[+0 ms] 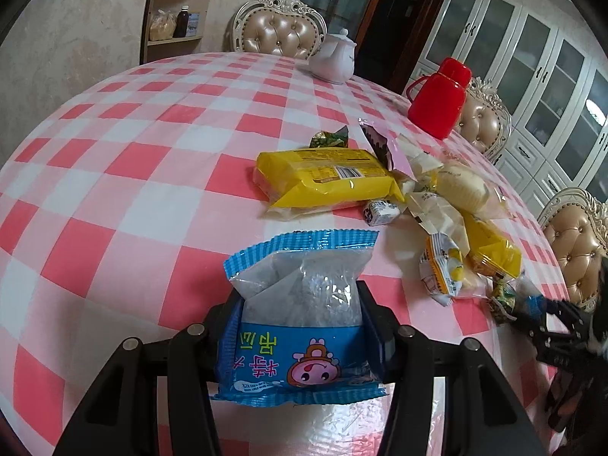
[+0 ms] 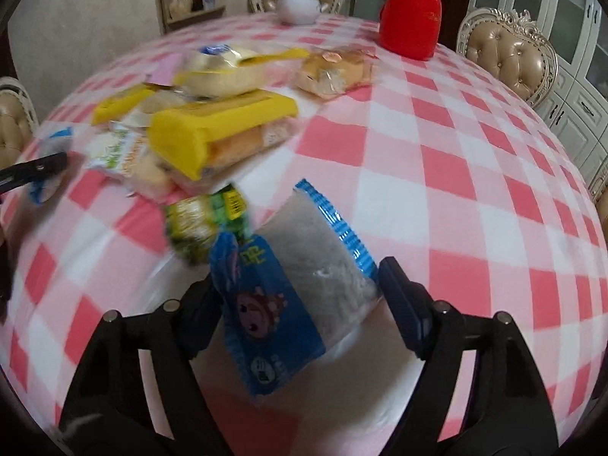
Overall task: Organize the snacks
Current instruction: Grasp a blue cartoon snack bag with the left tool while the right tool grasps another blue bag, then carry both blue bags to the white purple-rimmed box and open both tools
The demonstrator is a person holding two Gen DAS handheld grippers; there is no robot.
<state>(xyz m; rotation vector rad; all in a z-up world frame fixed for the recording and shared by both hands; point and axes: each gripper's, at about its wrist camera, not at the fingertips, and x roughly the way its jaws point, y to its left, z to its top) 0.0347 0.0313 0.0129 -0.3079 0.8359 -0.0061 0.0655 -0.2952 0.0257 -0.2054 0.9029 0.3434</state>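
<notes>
Two blue packets (image 1: 300,315) (image 2: 292,281), one clamped between each tool's (image 1: 300,326) (image 2: 300,304) fingers.

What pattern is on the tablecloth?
Pink, red and white checks; the tablecloth shows best in the left wrist view.

Desk's (image 1: 152,121) covered in a pink, red and white checkered cloth. Around it sit ornate chairs (image 1: 279,32) – cream carved frames, tufted tan backs. Beige textured wall (image 1: 76,30) behind, with a wooden corner shelf (image 1: 178,3) – white glass-front cabinets (image 1: 532,60) along the right, dark wooden doorway (image 1: 399,11) between them.
</notes>
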